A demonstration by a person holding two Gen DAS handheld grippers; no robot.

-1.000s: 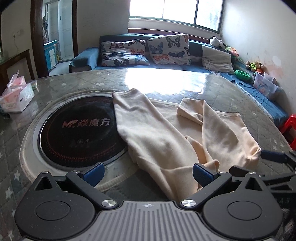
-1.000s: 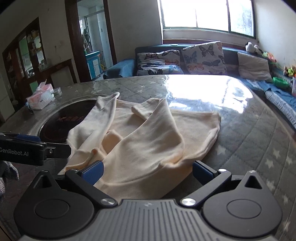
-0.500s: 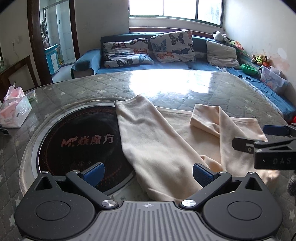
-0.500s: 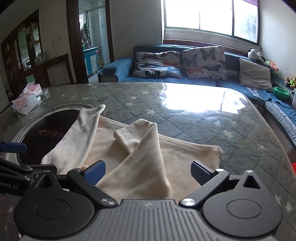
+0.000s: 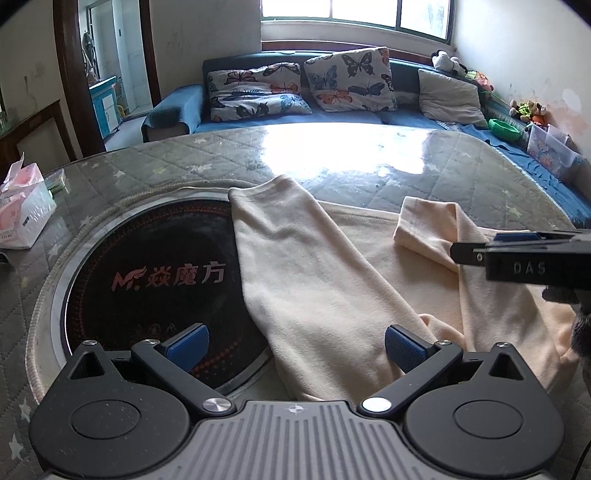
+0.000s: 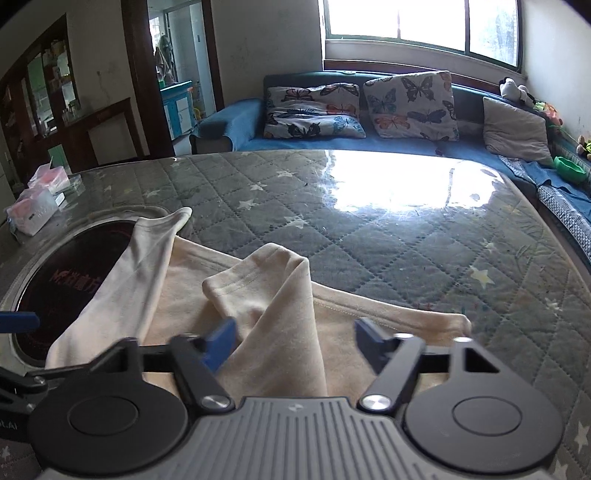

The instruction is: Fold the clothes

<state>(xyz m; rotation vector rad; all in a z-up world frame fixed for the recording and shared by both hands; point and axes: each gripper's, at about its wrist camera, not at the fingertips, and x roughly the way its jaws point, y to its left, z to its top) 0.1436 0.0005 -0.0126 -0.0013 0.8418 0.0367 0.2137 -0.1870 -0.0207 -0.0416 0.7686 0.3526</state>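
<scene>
A garment (image 5: 332,280) lies spread on the tabletop (image 5: 369,173), its left sleeve (image 5: 295,266) draped over the edge of a round cooktop (image 5: 155,280) set into the tabletop. A tissue box (image 5: 24,218) sits at the far left. Behind the tabletop runs a sofa (image 5: 184,107) with cushions (image 5: 351,79). Toys (image 5: 524,109) sit along the right wall.

Room, daylit. Wide bright window (image 6: 421,22) on far wall. Below it a long blue corner sofa (image 5: 332,116) bearing two butterfly-print cushions (image 5: 349,79) and one plain grey cushion (image 5: 448,98). Foreground: large grey quilted star-patterned table (image 6: 406,236) under glossy glare. Dark wooden doorway frame (image 6: 136,74) at left. Pale, scuffed walls (image 5: 517,48).
</scene>
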